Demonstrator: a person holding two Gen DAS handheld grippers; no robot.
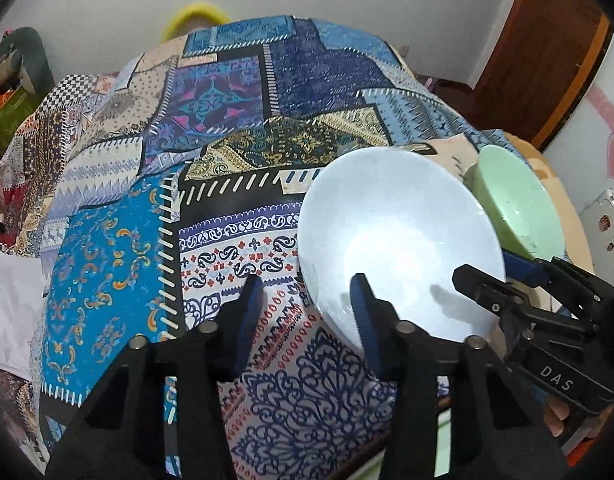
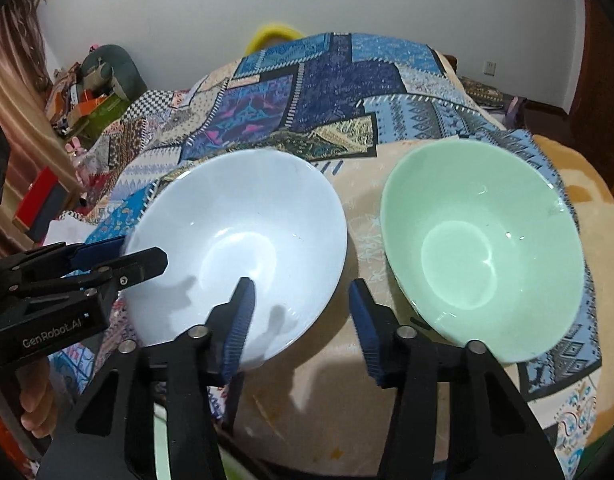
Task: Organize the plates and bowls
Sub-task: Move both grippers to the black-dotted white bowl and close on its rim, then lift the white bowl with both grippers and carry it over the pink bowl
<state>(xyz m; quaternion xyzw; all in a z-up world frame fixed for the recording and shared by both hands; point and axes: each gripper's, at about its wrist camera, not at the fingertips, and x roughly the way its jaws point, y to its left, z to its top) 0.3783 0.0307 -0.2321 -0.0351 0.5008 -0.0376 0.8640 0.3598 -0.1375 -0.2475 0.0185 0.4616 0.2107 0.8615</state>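
Left gripper [image 1: 307,312]: nearest in the left wrist view; fingers apart, straddling the near-left rim of the white bowl [image 2: 235,248], one finger inside, one outside over the patchwork cloth [image 1: 179,208]; pads not pressing the wall as far as the pictures show
Right gripper [image 2: 303,312]: fingers apart, straddling the white bowl's near-right rim, left finger over the inside, right finger above the bare blanket [image 2: 339,392] in the gap between the bowls; nothing clamped
White bowl: upright on the bed, just beside the green bowl [image 2: 483,256], apart from it by a narrow strip
Green bowl: upright, to the white bowl's right, untouched
Step in hand: judged to be taking the white bowl by its rim, likely to nest the two
How to do it well: seat each rim deep between the pads before closing, squeeze both sides evenly, lift level; the glossy wall may slip from a shallow pinch, and the soft bedding gives no firm support
Far side: cluttered corner [image 2: 91,84] and wall, no part in this
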